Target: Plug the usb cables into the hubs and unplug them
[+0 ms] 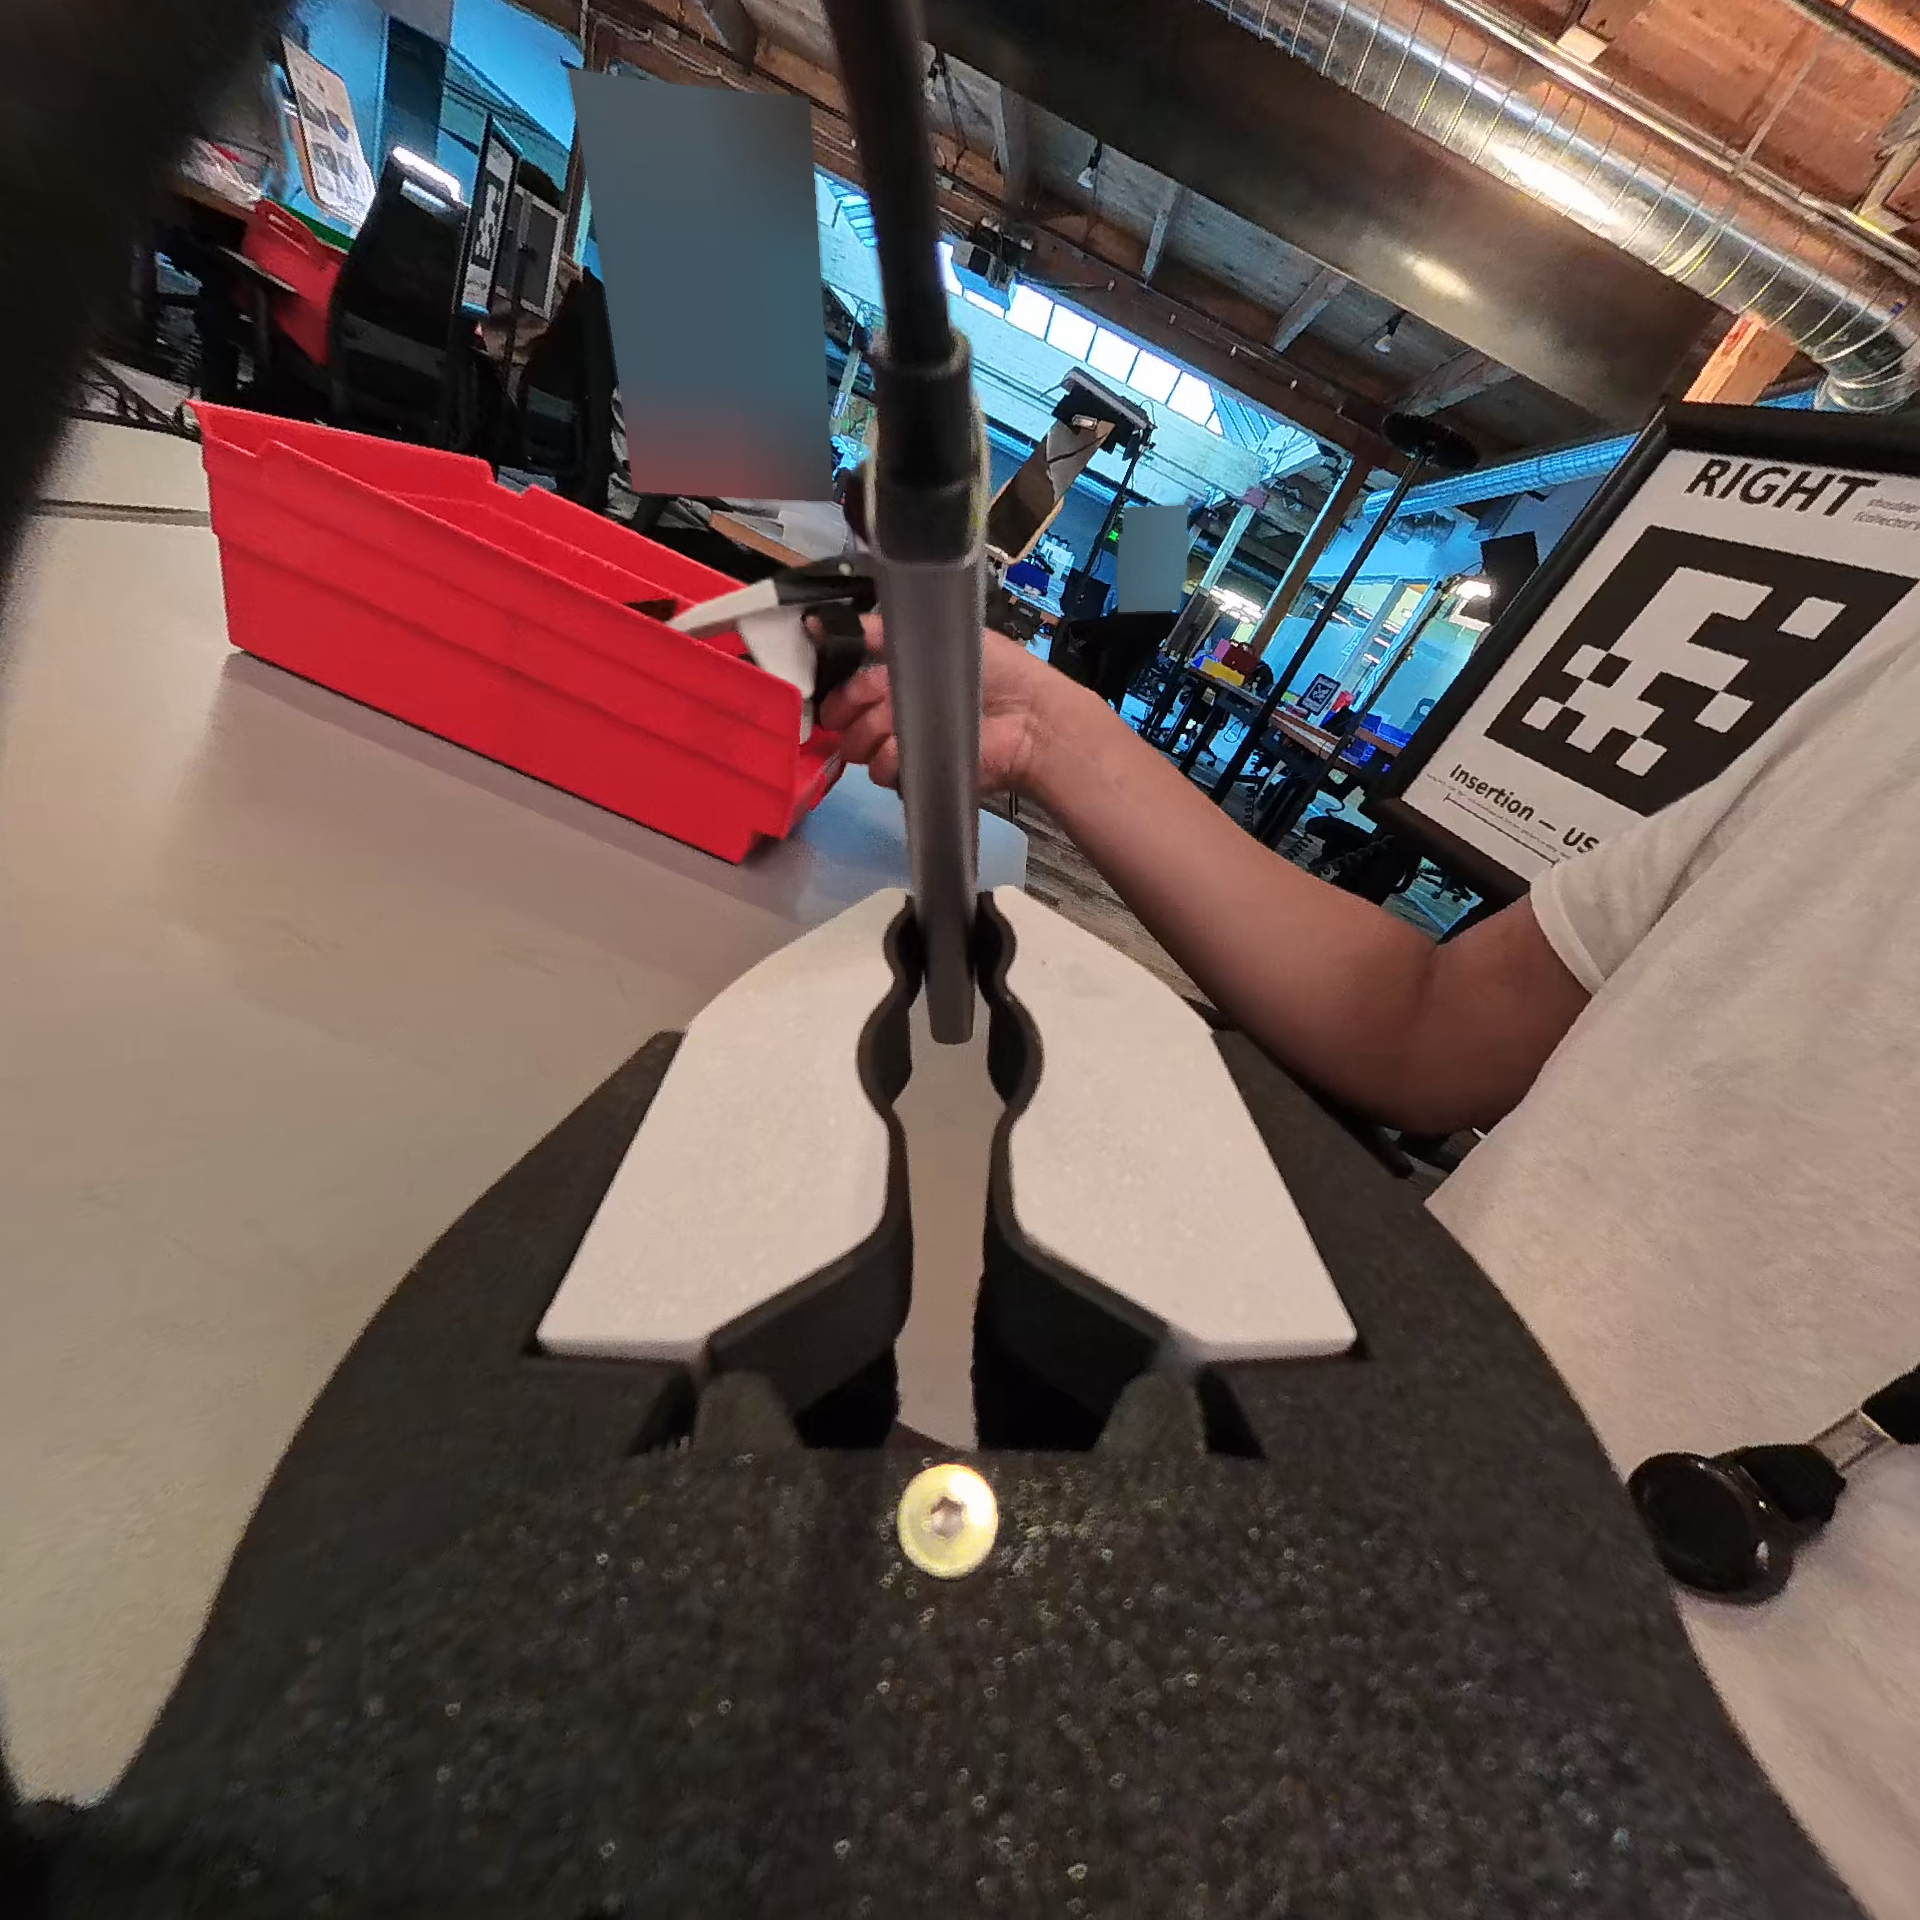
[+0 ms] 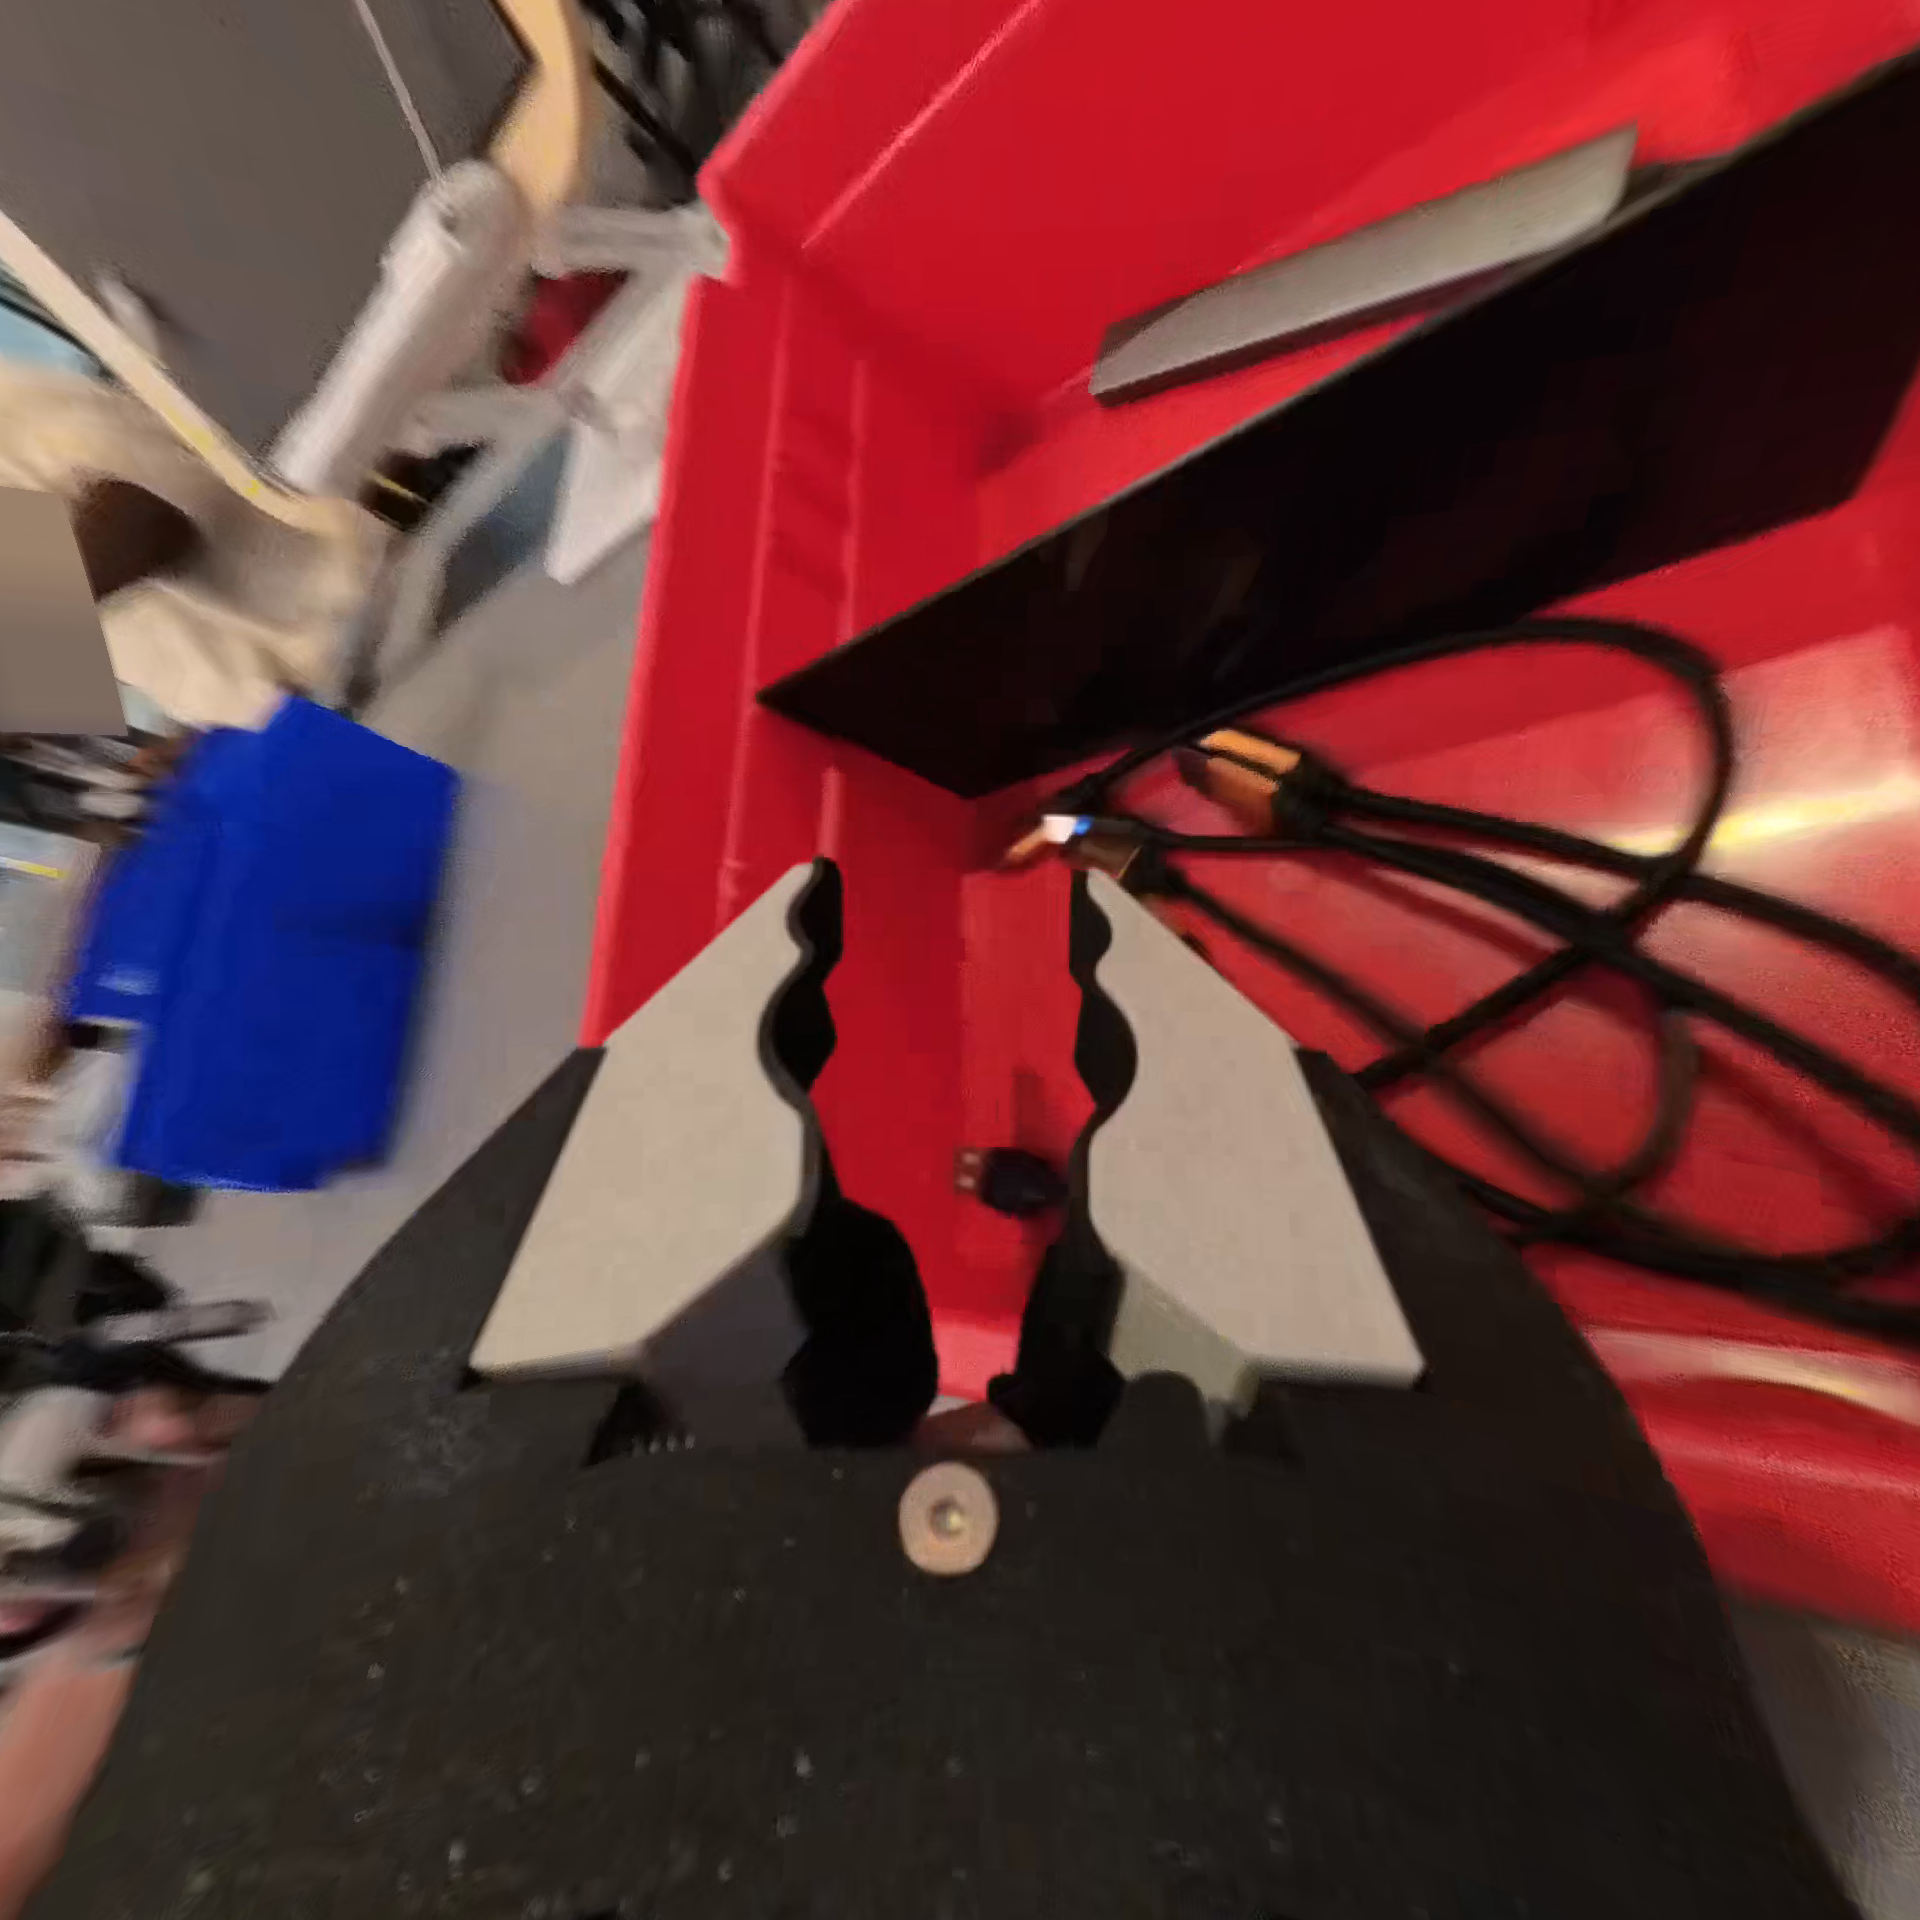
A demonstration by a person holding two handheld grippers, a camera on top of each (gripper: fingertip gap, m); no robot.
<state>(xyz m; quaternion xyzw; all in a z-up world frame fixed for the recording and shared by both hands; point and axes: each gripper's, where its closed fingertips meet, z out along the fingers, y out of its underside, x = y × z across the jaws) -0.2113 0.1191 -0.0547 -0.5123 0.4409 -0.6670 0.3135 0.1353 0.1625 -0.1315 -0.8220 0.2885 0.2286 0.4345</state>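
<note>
My left gripper [image 1: 948, 935] is shut on a grey slab-like device [image 1: 938, 727], held edge-on and upright above the white table [image 1: 312, 987]; a thick black cable [image 1: 894, 187] runs up from its top. My right gripper [image 2: 956, 894] is open and empty, tipped over the inside of a red bin [image 2: 1039, 208]. Just past its fingertips lie black braided cables [image 2: 1558, 883] with orange-gold plugs [image 2: 1247, 774]. A black flat panel [image 2: 1351, 540] and a grey slab [image 2: 1371, 270] also lie in the bin. The right gripper also shows in the left wrist view [image 1: 748, 618], held by a hand over the red bin [image 1: 468, 623].
A framed board with a black-and-white marker [image 1: 1683, 665] stands at the right. A person in a white shirt [image 1: 1745, 1039] is close on the right. A blue bin [image 2: 270, 945] sits beyond the red bin. A small black plug [image 2: 1013, 1179] lies on the bin floor. The grippers' ends are close to 35 cm from one another. The small black plug [image 2: 1013, 1179] lies around 8 cm away from my right fingertips.
</note>
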